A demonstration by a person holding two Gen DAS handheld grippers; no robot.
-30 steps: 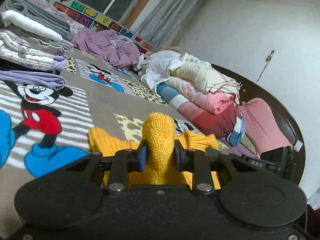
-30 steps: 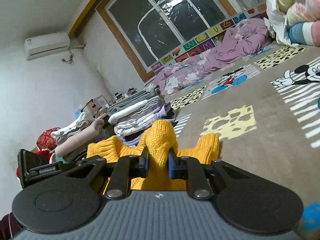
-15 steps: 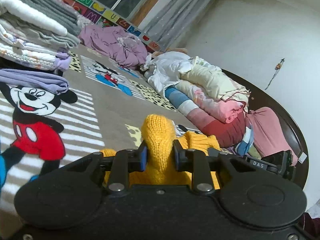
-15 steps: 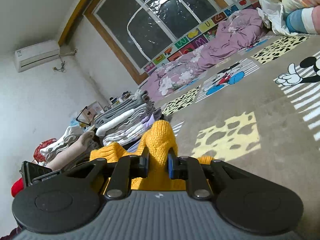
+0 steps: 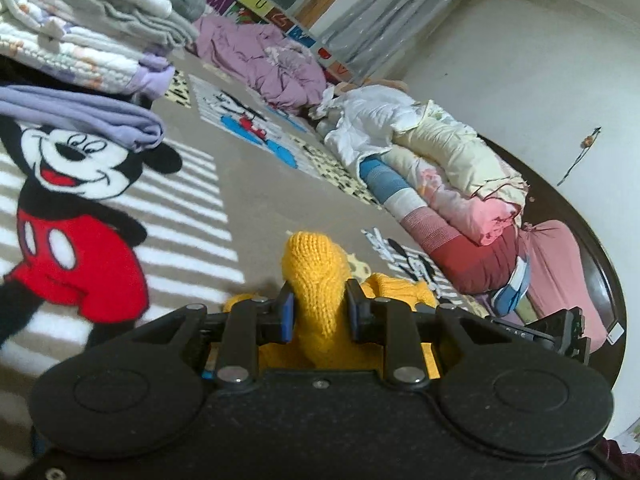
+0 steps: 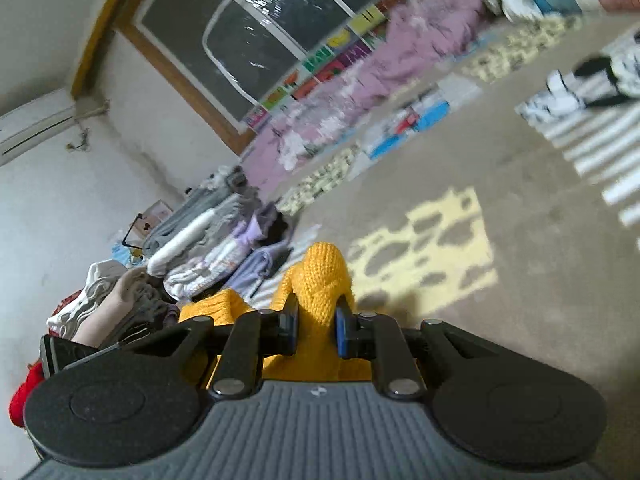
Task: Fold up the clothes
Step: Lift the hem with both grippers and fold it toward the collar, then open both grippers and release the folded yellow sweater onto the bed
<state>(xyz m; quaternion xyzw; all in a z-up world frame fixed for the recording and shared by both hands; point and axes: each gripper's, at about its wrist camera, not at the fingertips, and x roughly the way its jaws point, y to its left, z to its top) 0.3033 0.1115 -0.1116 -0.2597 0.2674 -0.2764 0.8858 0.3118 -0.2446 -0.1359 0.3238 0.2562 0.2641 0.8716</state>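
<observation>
A yellow knitted garment [image 5: 314, 268] is pinched between the blue pads of my left gripper [image 5: 318, 314], which is shut on a bunched fold of it. More of the knit hangs below the fingers. My right gripper [image 6: 316, 326] is shut on another fold of the same yellow garment [image 6: 322, 276]. Both grippers hold it above a beige Mickey Mouse carpet [image 5: 248, 204]. The rest of the garment is hidden under the gripper bodies.
A stack of folded clothes [image 5: 80, 32] with a folded lilac piece [image 5: 80, 116] stands at the left. A purple quilt [image 5: 264, 64] lies at the back. Rolled bedding [image 5: 440, 184] lies at the right. The stack also shows in the right wrist view [image 6: 216, 240], which is motion-blurred.
Both grippers kept their grip on the yellow garment and moved forward over the carpet. The left one is nearer the folded stack. The right view has tilted and blurred.
</observation>
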